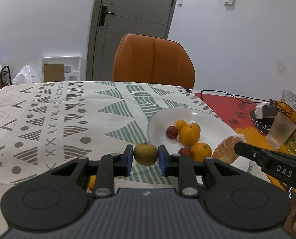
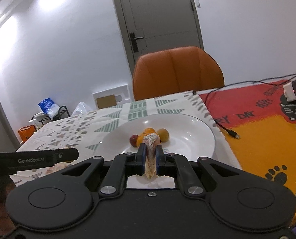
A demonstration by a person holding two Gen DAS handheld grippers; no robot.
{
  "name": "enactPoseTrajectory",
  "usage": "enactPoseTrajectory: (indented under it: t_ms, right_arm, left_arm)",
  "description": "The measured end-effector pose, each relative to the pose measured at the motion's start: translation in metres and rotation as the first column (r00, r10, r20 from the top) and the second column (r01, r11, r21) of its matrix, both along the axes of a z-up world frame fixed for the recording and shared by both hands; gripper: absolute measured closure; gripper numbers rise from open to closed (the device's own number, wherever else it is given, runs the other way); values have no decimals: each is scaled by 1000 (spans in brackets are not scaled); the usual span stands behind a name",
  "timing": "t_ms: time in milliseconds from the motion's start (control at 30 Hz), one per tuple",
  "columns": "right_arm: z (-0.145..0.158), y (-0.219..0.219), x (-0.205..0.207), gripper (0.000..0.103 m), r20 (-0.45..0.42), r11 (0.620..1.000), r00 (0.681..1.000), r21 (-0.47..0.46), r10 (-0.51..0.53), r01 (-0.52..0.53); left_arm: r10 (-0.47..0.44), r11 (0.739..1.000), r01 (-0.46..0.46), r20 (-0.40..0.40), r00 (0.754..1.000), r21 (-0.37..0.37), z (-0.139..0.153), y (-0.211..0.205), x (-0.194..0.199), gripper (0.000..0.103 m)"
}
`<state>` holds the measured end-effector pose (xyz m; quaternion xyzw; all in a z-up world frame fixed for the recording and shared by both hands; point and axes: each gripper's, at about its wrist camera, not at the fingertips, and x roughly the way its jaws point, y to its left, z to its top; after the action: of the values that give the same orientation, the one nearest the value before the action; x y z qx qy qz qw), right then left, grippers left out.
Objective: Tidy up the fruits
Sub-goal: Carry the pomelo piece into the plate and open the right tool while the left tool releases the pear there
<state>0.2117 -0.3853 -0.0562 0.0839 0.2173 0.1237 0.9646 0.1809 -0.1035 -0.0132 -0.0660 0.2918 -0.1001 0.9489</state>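
My left gripper point(image 1: 146, 157) is shut on a round brownish-green kiwi point(image 1: 145, 153), held just left of the white plate point(image 1: 160, 119). On the plate lie oranges point(image 1: 188, 134), a small red fruit point(image 1: 172, 131) and another red one point(image 1: 185, 151). My right gripper point(image 2: 150, 155) is shut on a peeled citrus wedge point(image 2: 151, 145), upright between the blue pads, above the near part of the plate point(image 2: 197, 131). In the left wrist view that wedge point(image 1: 227, 149) hangs over the plate's right rim. An orange point(image 2: 149, 130), a red fruit point(image 2: 133, 139) and a tan fruit point(image 2: 163, 135) show behind it.
A patterned cloth point(image 1: 58, 119) covers the table, with a red and orange mat point(image 2: 263, 131) to the right. On the mat stand a frosted cup point(image 1: 280, 132), a white charger point(image 1: 262, 110) and black cables point(image 2: 223, 127). An orange chair point(image 1: 153, 59) stands behind the table.
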Motion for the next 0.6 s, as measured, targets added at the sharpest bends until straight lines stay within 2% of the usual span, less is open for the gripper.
enactPoseTrajectory:
  t_ms: [167, 233, 267, 600]
  right_arm:
    - [-6, -6, 12, 94, -24, 1000, 999, -16, -27, 26]
    - [-9, -7, 16, 77, -22, 997, 998, -43, -63, 62]
    - [-11, -6, 17, 74, -23, 994, 996, -69, -83, 81]
    - [-15, -12, 15, 73, -40, 997, 997, -41, -66, 65]
  left_arm:
    - [-12, 1000, 12, 2, 1000, 10, -2, -8, 8, 77]
    - [-14, 1000, 14, 0, 1000, 6, -3, -10, 11, 77]
    - [-15, 1000, 15, -2, 1000, 6, -3, -11, 12, 77]
    - [-47, 999, 47, -12, 999, 2, -7, -23, 20, 77]
